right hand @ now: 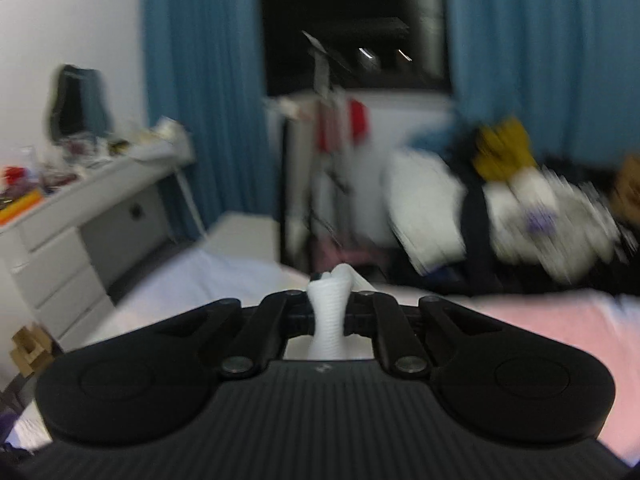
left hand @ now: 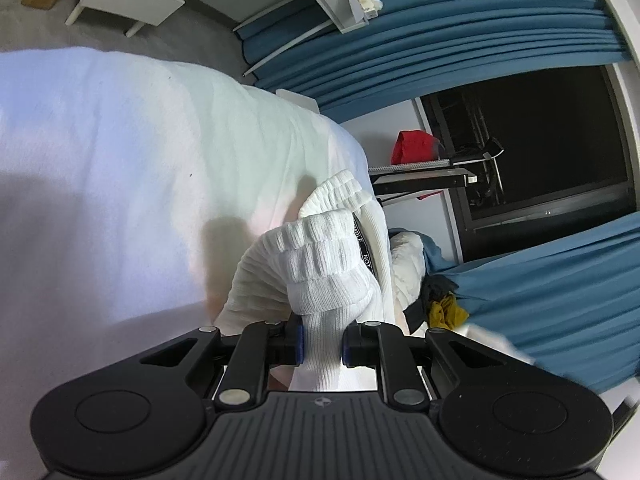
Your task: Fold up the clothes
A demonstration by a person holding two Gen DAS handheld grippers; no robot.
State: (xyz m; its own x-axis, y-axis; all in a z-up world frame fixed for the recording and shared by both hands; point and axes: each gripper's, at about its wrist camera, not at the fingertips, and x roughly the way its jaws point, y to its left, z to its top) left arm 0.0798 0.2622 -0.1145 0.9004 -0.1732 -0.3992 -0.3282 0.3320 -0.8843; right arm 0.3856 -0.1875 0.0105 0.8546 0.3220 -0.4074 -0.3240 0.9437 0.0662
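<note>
Ribbed white sock, bunched cuff

Left gripper clamped on a white ribbed sock, cuffs bunched just ahead of the blue pads. White bedsheet spread ahead and leftward; blue curtains rightward, clothes pile near the sock.
</note>
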